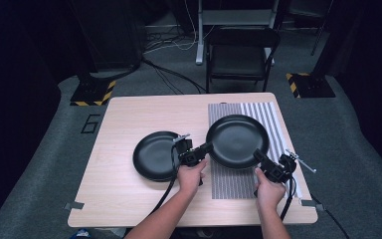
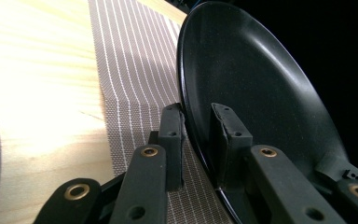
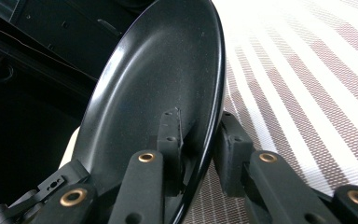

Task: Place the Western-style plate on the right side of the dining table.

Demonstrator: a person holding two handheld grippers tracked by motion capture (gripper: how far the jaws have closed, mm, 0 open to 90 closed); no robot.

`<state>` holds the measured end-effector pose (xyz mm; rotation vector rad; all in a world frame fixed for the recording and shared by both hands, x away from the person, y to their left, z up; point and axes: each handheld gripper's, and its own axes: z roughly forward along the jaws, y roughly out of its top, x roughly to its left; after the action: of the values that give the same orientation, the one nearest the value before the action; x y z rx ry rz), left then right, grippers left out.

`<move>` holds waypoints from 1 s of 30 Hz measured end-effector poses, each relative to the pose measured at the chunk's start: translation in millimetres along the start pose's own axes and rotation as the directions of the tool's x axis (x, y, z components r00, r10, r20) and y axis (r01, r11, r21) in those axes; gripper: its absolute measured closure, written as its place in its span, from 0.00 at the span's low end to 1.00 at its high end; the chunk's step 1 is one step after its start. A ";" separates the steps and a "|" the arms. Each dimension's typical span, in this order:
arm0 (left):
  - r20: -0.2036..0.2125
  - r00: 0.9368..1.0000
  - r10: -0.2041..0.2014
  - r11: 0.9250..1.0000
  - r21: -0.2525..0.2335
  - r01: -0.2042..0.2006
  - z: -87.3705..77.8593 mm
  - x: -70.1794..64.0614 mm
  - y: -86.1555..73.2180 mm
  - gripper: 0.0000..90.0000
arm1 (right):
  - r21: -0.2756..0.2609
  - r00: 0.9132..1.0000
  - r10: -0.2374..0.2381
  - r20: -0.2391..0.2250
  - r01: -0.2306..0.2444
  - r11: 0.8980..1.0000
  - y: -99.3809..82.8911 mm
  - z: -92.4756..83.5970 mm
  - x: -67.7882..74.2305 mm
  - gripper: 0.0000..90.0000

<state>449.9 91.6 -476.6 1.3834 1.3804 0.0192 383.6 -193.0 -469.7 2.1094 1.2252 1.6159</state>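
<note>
Over the striped woven mat [image 1: 258,149], both tongs [image 1: 206,148] [image 1: 255,154] clamp a glossy round black plate [image 1: 237,139].

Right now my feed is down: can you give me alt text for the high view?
Two hand-held grippers clamp opposite rims of a black plate over a striped mat: the left gripper at its left edge, the right gripper at its lower right. A second black plate lies on the wooden table to the left.
</note>
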 end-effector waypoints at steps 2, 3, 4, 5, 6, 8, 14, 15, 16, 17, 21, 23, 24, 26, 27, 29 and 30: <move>0.000 1.000 0.003 1.000 0.005 -0.003 3.1 -0.4 -0.6 0.84 | 0.000 1.000 -0.003 0.004 0.003 1.000 1.3 0.1 -2.4 0.82; 0.000 1.000 0.001 1.000 0.004 -0.001 5.2 -1.0 -1.1 0.84 | -0.001 1.000 -0.006 0.004 0.006 1.000 2.1 0.2 -3.7 0.82; 0.000 1.000 0.004 1.000 0.004 -0.004 6.3 -1.2 -1.2 0.84 | -0.003 1.000 -0.003 0.006 0.003 1.000 3.0 0.6 -5.0 0.82; 0.002 1.000 0.003 1.000 0.005 -0.003 7.8 -1.5 -1.3 0.84 | -0.003 1.000 -0.005 0.007 0.005 1.000 3.5 0.6 -5.9 0.82; 0.000 1.000 0.003 1.000 0.005 -0.003 8.9 -1.9 -1.2 0.84 | -0.006 1.000 -0.004 0.007 0.004 1.000 4.1 1.0 -6.8 0.82; 0.003 1.000 0.006 1.000 0.004 -0.006 12.0 -2.4 -0.8 0.84 | -0.008 1.000 -0.003 0.006 0.003 1.000 5.4 2.0 -9.1 0.82; 0.000 1.000 -0.008 1.000 0.009 0.008 21.3 -0.6 -0.7 0.84 | -0.004 1.000 0.000 0.008 0.000 1.000 8.7 7.2 -15.1 0.82; -0.001 1.000 -0.006 1.000 0.011 0.006 23.0 0.4 -1.2 0.84 | -0.004 1.000 0.001 0.008 -0.001 1.000 9.2 8.2 -15.8 0.82; -0.002 1.000 -0.010 1.000 0.017 0.010 24.3 1.0 -1.7 0.84 | 0.000 1.000 0.001 0.011 -0.001 1.000 9.6 9.2 -17.0 0.82; -0.008 1.000 -0.009 1.000 0.019 0.009 25.8 1.4 -2.1 0.84 | 0.005 1.000 0.004 0.014 -0.004 1.000 9.9 10.5 -18.5 0.82; -0.020 1.000 -0.015 1.000 0.023 0.015 31.9 2.9 -4.7 0.84 | 0.020 1.000 0.023 0.017 -0.023 1.000 9.0 15.1 -25.5 0.82; -0.023 1.000 -0.016 0.999 0.031 0.017 34.9 3.7 -6.2 0.84 | 0.020 0.999 0.019 0.026 -0.019 1.000 8.4 16.4 -28.0 0.82; -0.025 0.999 -0.022 0.999 0.028 0.023 36.4 2.8 -7.2 0.84 | 0.020 0.999 0.022 0.026 -0.023 1.000 8.1 17.0 -29.8 0.82; -0.025 1.000 -0.017 0.999 0.037 0.018 38.4 3.6 -8.3 0.84 | 0.023 0.999 0.027 0.029 -0.027 0.999 7.9 17.8 -32.8 0.82; -0.027 1.000 -0.013 0.999 0.039 0.014 40.0 4.5 -9.2 0.83 | 0.027 0.999 0.030 0.032 -0.031 0.999 7.8 18.0 -34.2 0.82; -0.029 0.999 -0.029 0.999 0.043 0.030 42.7 4.8 -10.6 0.84 | 0.026 0.999 0.030 0.032 -0.030 0.999 7.7 19.4 -37.4 0.82; -0.026 0.999 -0.021 0.998 0.051 0.023 44.3 6.7 -10.9 0.84 | 0.028 0.999 0.029 0.034 -0.030 0.999 7.7 19.9 -38.3 0.82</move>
<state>474.1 64.2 -504.7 1.4144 1.4261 -0.0125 402.8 -219.2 -499.1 2.1720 1.2192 1.5779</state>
